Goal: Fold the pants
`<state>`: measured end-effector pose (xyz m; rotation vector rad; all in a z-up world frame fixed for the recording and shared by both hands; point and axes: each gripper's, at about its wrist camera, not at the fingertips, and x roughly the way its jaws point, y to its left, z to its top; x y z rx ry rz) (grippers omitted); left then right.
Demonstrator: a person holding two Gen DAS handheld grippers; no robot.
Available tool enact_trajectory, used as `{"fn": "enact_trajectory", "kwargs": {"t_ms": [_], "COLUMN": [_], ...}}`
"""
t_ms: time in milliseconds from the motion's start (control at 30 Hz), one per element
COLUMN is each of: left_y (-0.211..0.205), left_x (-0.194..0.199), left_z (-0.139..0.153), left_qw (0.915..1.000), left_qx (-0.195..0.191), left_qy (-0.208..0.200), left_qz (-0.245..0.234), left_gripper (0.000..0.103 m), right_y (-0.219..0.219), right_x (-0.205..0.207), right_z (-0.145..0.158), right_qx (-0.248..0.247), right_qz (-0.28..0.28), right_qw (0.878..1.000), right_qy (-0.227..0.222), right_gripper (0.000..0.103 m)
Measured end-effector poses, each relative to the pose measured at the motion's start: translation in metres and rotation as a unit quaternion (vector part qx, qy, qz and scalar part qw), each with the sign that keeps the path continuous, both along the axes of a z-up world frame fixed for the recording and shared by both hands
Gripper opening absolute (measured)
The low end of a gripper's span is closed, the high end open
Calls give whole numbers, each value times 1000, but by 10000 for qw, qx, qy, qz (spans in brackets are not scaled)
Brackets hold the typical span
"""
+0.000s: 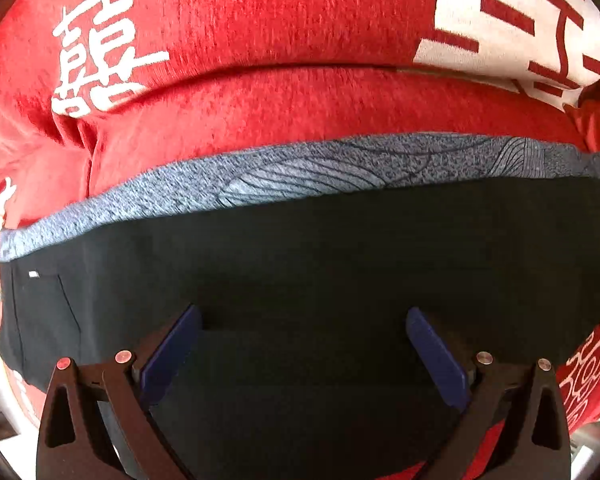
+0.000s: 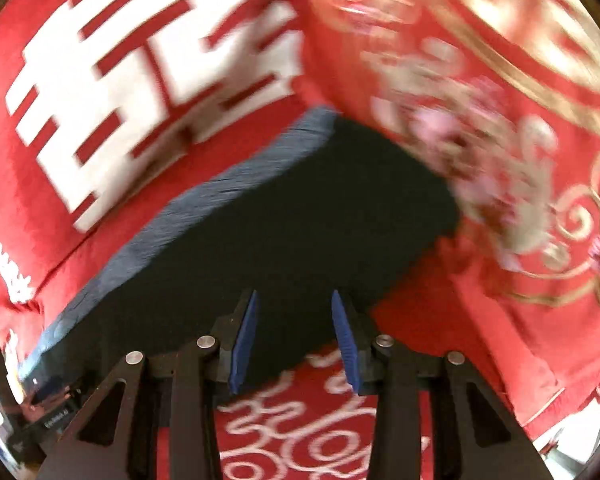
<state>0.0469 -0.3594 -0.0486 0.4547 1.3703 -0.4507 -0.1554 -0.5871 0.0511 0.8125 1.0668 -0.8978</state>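
The black pants (image 1: 320, 256) lie folded flat on a red bedspread, with a blue-grey patterned band (image 1: 300, 172) along their far edge. My left gripper (image 1: 304, 316) is open, its blue pads wide apart just over the near part of the pants, holding nothing. In the right wrist view the pants (image 2: 284, 220) run diagonally, with the blue-grey band (image 2: 204, 200) on their left side. My right gripper (image 2: 294, 300) is open with a narrower gap, over the near corner of the pants, empty. This view is motion-blurred.
The red bedspread (image 1: 260, 20) with white characters (image 1: 100, 40) surrounds the pants. A red cushion or quilt with gold and pink embroidery (image 2: 500, 100) lies to the right of the pants. The bed edge (image 1: 4, 400) shows at the lower left.
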Motion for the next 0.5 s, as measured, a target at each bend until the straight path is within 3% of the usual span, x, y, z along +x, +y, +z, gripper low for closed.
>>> {"fn": "enact_trajectory", "kwargs": {"t_ms": [300, 333, 367, 400, 500], "left_y": [1, 0, 3, -5, -3], "left_x": [-2, -1, -2, -3, -4], "left_z": [-6, -4, -4, -2, -2], "left_qw": [9999, 9998, 9997, 9996, 9994], "left_qx": [-7, 5, 30, 50, 92], "left_qy": [-56, -67, -83, -98, -169], "left_qz": [161, 194, 244, 257, 279], "left_gripper": [103, 103, 103, 103, 103], "right_y": [-30, -33, -36, -40, -42], "right_x": [-48, -50, -50, -46, -27], "right_z": [-11, -14, -16, -15, -4], "right_qx": [421, 463, 501, 513, 109], "right_qz": [-571, -594, -598, -523, -26], "right_qw": [9970, 9965, 9961, 9959, 9989], "right_qy": [-320, -352, -424, -537, -450], "right_gripper": [42, 39, 16, 9, 9]}}
